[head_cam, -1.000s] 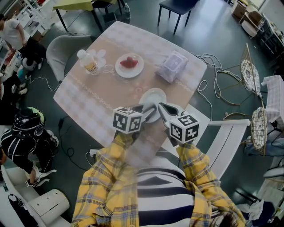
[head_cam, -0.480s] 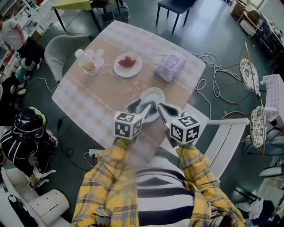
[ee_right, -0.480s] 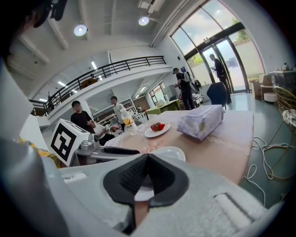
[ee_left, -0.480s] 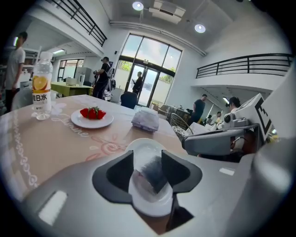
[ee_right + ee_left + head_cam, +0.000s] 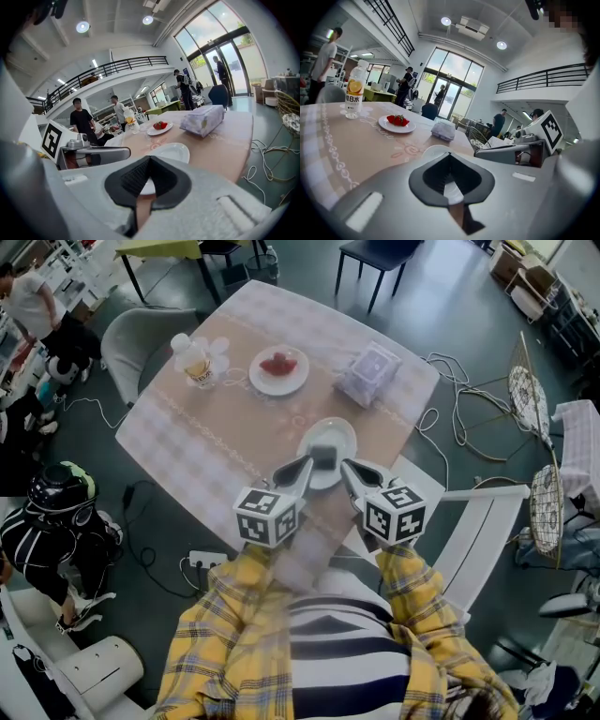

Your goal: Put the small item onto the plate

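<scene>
A white plate (image 5: 342,432) stands on the table (image 5: 234,442) near its front edge, and a small dark grey item (image 5: 323,457) lies on it in the head view. My left gripper (image 5: 304,466) is at the plate's near left rim, shut and empty. My right gripper (image 5: 348,469) is at the near right rim, also shut with nothing in it. In the left gripper view the closed jaws (image 5: 450,154) cover most of the plate (image 5: 433,151). From the right gripper view the plate (image 5: 173,151) shows just past the closed jaws (image 5: 150,158); the item is hidden in both gripper views.
Farther back on the table are a plate of strawberries (image 5: 278,368), a drink bottle (image 5: 194,363) and a tissue pack (image 5: 371,372). A grey chair (image 5: 141,338) stands at the left, a white chair (image 5: 473,531) at the right. Cables lie on the floor, and people stand around.
The left gripper's jaws were spread over the plate half a second ago and are now shut and drawn back a little. The dark item now shows on the plate. The right gripper has barely moved.
</scene>
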### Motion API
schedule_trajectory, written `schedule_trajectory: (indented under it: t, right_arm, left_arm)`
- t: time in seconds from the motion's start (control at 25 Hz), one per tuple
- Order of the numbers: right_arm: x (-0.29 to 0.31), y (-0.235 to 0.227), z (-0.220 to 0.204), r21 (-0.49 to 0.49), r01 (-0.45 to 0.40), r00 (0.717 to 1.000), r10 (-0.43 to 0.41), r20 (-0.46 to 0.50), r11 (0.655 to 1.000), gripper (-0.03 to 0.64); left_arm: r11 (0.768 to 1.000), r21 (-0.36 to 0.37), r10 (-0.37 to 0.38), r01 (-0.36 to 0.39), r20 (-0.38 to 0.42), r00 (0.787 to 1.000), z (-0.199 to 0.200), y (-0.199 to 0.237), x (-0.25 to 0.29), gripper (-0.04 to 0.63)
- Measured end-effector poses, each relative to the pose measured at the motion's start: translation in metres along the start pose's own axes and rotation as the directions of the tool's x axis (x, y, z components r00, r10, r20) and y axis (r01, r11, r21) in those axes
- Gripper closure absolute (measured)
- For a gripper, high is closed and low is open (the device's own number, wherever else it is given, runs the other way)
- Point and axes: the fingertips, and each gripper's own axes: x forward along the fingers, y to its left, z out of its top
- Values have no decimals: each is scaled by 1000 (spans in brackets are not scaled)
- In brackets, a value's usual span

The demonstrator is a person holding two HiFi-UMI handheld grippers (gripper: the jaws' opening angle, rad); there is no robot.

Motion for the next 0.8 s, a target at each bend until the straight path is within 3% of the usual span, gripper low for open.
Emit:
schedule_trajectory:
  t: [0.48, 0.8]
  right_arm:
    - [-22, 33, -21, 12, 65, 998, -65, 10, 998, 620]
    - [-42, 54, -40, 9, 91, 996, -91, -2, 996, 620]
  left_arm:
    - [1000, -15, -14, 15, 55, 998, -12, -7, -60, 592]
    - [998, -16, -53, 54, 39, 998, -30, -22, -88, 594]
